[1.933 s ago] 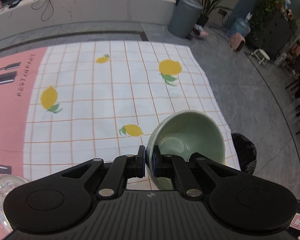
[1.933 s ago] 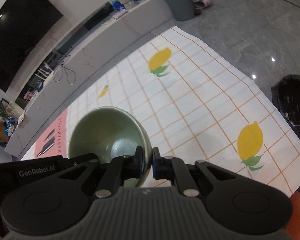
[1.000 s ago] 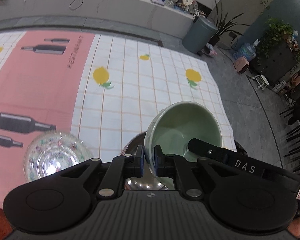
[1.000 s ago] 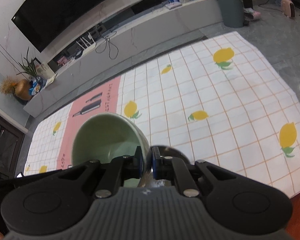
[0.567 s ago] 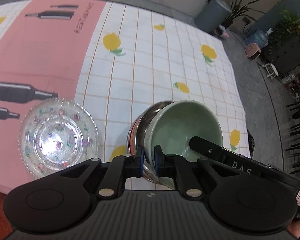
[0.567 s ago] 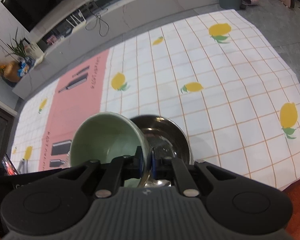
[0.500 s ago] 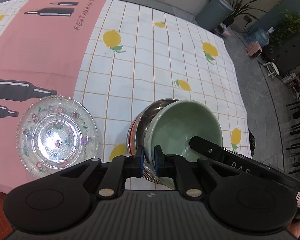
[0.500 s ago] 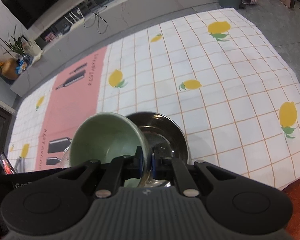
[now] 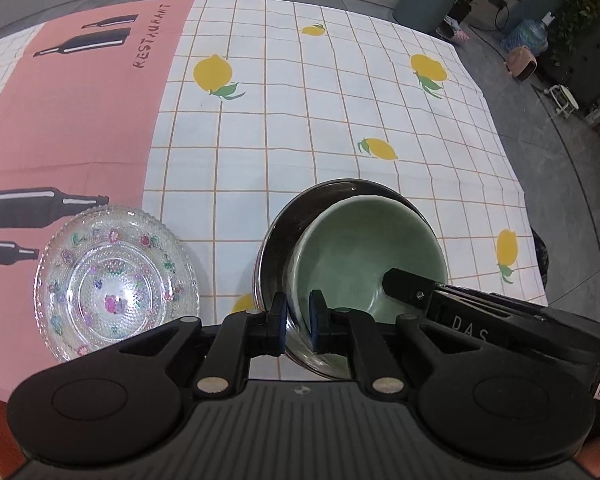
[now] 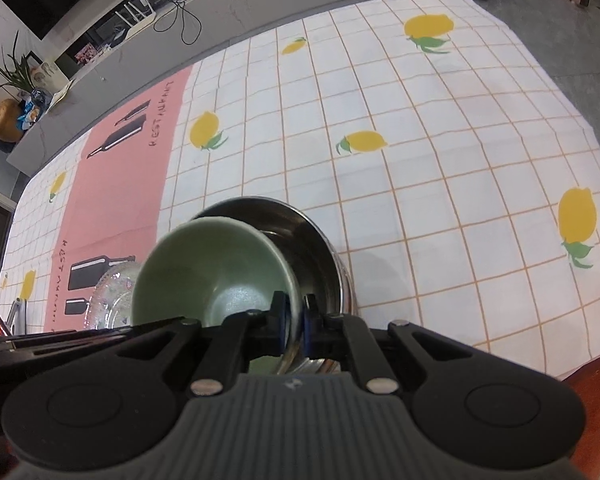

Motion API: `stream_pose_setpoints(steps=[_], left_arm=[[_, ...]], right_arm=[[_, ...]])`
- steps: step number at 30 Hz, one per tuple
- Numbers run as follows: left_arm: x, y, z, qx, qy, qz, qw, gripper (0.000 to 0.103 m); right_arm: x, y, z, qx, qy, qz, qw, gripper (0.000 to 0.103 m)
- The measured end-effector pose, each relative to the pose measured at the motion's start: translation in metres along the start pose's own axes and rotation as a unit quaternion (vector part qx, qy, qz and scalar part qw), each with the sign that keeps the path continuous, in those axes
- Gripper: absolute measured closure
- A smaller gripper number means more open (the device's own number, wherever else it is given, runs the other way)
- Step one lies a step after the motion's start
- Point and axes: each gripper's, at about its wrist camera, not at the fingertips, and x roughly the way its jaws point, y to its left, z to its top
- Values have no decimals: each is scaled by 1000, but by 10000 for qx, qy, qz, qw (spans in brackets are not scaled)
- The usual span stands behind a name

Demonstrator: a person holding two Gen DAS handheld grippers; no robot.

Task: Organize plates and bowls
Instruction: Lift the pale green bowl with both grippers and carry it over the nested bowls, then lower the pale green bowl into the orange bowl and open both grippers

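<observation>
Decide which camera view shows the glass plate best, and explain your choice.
The left wrist view: the glass plate lies whole and unobstructed on the tablecloth, left of the steel bowl. In the right wrist view only a sliver of its rim shows, hidden behind the green bowl and the gripper body.

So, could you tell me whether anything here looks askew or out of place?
Only the green bowl: it sits tilted inside the steel bowl, not nested flat, because the left tool and right tool both pinch its rim. The glass plate lies flat on the tablecloth; nothing spilled or visibly damaged.
</observation>
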Motion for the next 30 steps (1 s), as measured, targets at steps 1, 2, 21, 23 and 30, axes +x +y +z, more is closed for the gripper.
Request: stream_pose_setpoints(steps=[1, 2, 21, 23, 30], left_arm=[[0, 0, 1, 20, -8, 24, 10000, 91], [-2, -1, 1, 46, -40, 38, 10000, 91], [-37, 8, 13, 64, -940, 238, 9953, 81], [-36, 8, 11, 89, -951, 348, 9948, 77], [-38, 16, 7, -32, -983, 206, 9949, 76]], right_arm=[[1, 0, 1, -10, 4, -2, 10000, 98], [2, 1, 2, -14, 15, -14, 10000, 98], [14, 20, 5, -633, 4, -661, 9958, 96], [11, 23, 6, -730, -74, -746, 9945, 95], [-2, 28, 9, -891, -286, -852, 9920, 86]])
